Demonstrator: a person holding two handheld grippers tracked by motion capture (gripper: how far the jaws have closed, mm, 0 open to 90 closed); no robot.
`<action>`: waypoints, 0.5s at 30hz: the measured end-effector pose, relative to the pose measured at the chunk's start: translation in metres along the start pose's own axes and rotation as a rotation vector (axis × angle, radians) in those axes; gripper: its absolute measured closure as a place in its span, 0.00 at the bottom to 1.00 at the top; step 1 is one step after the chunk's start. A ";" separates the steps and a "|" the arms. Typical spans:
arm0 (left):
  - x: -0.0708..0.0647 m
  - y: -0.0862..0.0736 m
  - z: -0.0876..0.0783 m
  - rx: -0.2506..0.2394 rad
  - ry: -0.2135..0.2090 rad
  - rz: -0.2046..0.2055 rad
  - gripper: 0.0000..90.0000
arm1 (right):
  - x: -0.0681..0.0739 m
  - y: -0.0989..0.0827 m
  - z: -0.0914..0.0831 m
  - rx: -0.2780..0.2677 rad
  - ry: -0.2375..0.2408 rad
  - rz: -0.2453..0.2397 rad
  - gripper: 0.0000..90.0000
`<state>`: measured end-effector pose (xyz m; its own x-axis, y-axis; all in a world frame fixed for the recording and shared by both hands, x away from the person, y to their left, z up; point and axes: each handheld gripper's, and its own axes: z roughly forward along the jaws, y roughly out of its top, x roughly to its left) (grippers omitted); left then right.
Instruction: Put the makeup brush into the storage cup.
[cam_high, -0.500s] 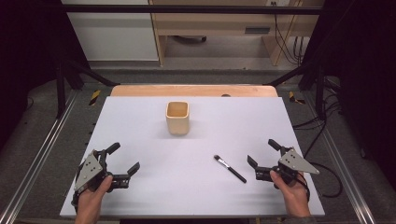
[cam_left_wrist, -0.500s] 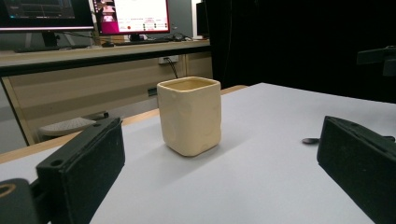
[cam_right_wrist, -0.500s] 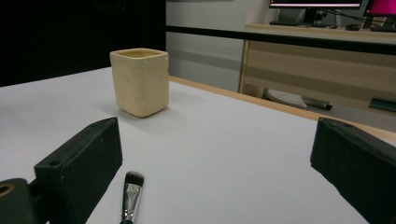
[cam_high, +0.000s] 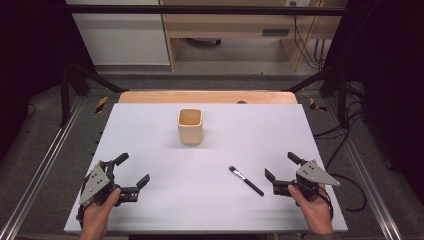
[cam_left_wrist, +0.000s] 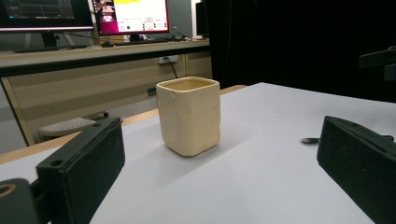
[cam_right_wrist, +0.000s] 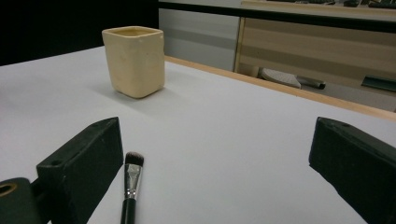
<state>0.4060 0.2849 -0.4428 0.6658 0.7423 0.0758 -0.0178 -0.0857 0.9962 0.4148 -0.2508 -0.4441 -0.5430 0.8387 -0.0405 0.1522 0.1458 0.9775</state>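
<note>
Both grippers are held apart and empty above the table; a brush lies close to the right one.

From the high view, the makeup brush (cam_high: 246, 180) is seen flat on the white table (cam_high: 150, 130), just left of the right gripper (cam_high: 281, 172), its long axis slanted, bristles toward the cup (cam_high: 190, 126); the left gripper (cam_high: 133, 170) is well apart from it. In the left gripper view, the cream cup (cam_left_wrist: 189, 114) stands upright ahead between wide jaws, its contents hidden. In the right gripper view, the brush (cam_right_wrist: 130, 184) lies beside the left jaw, bristles pointing away.

Dim room — wooden desk (cam_high: 235, 20), monitors (cam_left_wrist: 133, 16)
</note>
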 end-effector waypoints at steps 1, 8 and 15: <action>0.000 0.000 0.000 0.001 0.001 0.002 0.01 | 0.002 0.001 0.000 0.023 0.005 -0.006 0.03; -0.001 0.000 -0.002 0.005 0.003 0.006 0.01 | 0.009 0.000 0.004 0.140 0.039 0.011 0.04; -0.002 -0.001 0.000 0.021 -0.007 0.025 0.01 | 0.016 0.000 0.016 0.319 0.059 -0.014 0.05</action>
<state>0.4046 0.2832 -0.4443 0.6702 0.7353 0.1007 -0.0194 -0.1182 0.9928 0.4195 -0.2293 -0.4485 -0.5926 0.8049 -0.0320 0.3905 0.3218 0.8625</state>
